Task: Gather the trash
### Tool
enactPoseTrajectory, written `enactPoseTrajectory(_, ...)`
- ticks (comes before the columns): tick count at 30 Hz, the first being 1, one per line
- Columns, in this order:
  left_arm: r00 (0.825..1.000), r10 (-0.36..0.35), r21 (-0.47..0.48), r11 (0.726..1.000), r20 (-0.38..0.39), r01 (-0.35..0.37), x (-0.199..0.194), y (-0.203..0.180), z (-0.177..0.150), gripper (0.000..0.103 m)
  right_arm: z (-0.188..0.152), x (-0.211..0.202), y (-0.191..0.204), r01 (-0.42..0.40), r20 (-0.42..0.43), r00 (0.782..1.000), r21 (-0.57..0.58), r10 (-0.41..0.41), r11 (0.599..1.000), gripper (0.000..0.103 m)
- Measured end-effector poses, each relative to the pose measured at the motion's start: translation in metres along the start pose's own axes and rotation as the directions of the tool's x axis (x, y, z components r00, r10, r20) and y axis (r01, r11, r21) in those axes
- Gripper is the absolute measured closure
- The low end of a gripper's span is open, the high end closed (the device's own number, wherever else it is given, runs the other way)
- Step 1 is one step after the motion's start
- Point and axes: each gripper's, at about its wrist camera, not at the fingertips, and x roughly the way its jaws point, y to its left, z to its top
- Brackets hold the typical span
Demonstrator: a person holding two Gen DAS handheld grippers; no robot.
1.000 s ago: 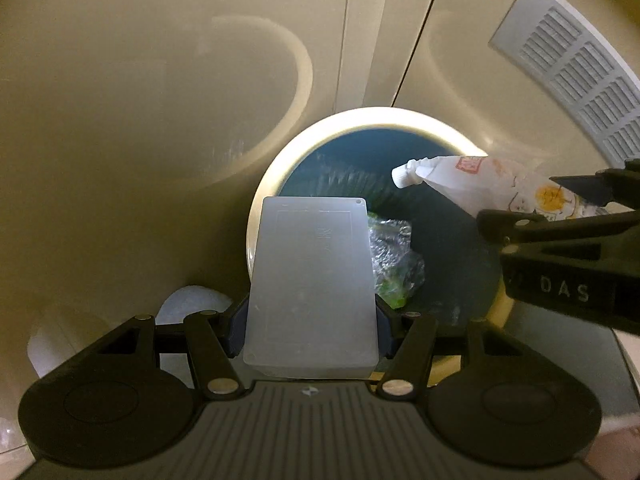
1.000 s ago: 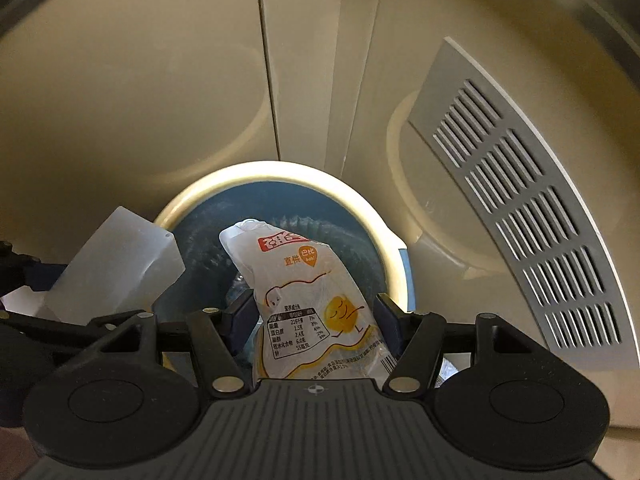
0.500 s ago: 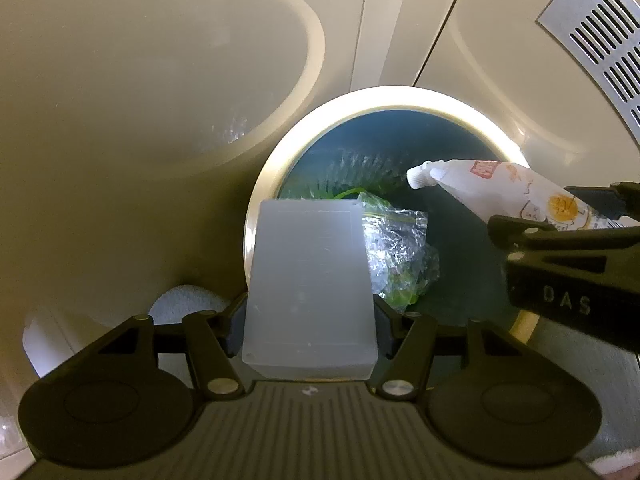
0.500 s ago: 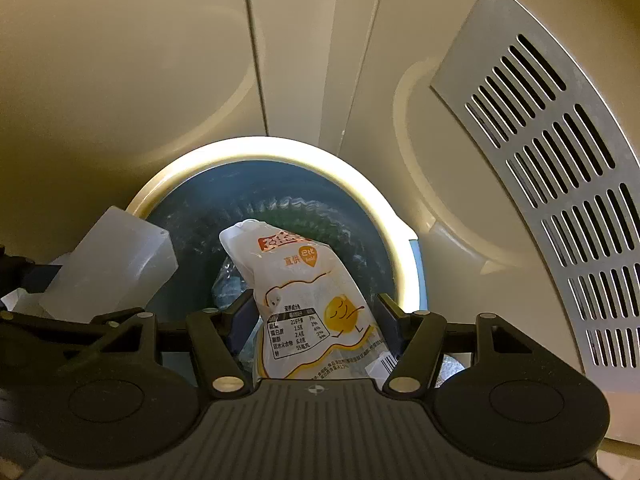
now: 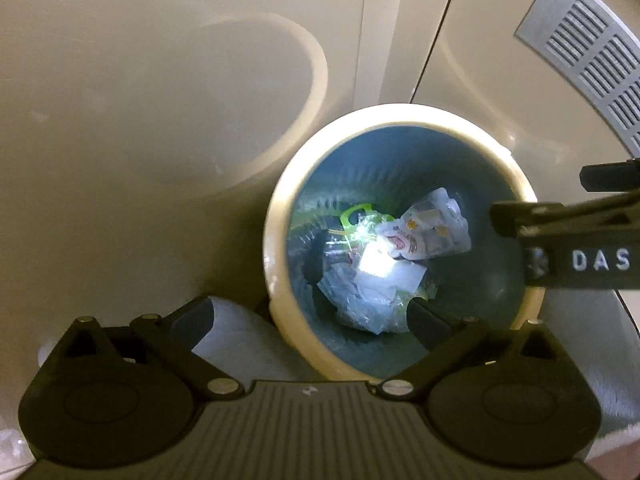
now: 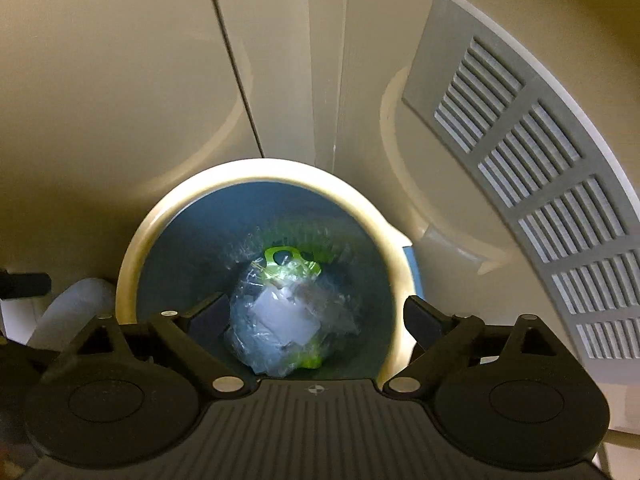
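A round trash bin (image 5: 280,216) with a cream rim and blue inside stands on the floor below both grippers; it also shows in the right wrist view (image 6: 132,264). Inside lie a translucent white plastic box (image 5: 384,270), a printed white snack pouch (image 5: 428,236) and clear plastic with a green tag (image 5: 354,214). My left gripper (image 5: 308,324) is open and empty above the bin's near rim. My right gripper (image 6: 316,320) is open and empty above the bin; it shows at the right edge of the left wrist view (image 5: 568,232).
Beige cabinet panels (image 5: 160,100) rise behind the bin. A grey slotted vent (image 6: 532,200) is on the right. A white rounded object (image 5: 240,340) sits on the floor left of the bin.
Both grippers opened. The translucent box fell from my left gripper and the snack pouch from my right gripper into the bin.
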Motion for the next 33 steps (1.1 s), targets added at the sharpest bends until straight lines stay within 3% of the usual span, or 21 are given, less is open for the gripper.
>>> enactPoseTrajectory(4, 0.999, 0.008, -0.024, 1.000, 0.045, -0.007, -0.020, 0.007, -0.016, 0.000, -0.014, -0.028, 0.006, -0.018, 0.025, 1.000, -0.067, 0.019, 0.998, 0.007)
enactPoseTrajectory(10, 0.984, 0.092, 0.025, 0.995, 0.155, -0.097, -0.050, -0.002, -0.044, 0.000, -0.044, -0.073, 0.016, 0.005, 0.102, 0.995, -0.171, 0.013, 0.985, 0.006)
enactPoseTrajectory(20, 0.973, 0.080, 0.032, 0.996, 0.216, -0.089, -0.079, -0.006, -0.060, 0.000, -0.071, -0.103, 0.028, 0.023, 0.168, 0.986, -0.204, 0.012, 0.979, 0.005)
enactPoseTrajectory(33, 0.954, 0.077, 0.056, 0.994, 0.290, -0.097, -0.107, -0.014, -0.073, 0.000, -0.088, -0.128, 0.022, 0.062, 0.256, 0.966, -0.147, -0.023, 0.987, 0.005)
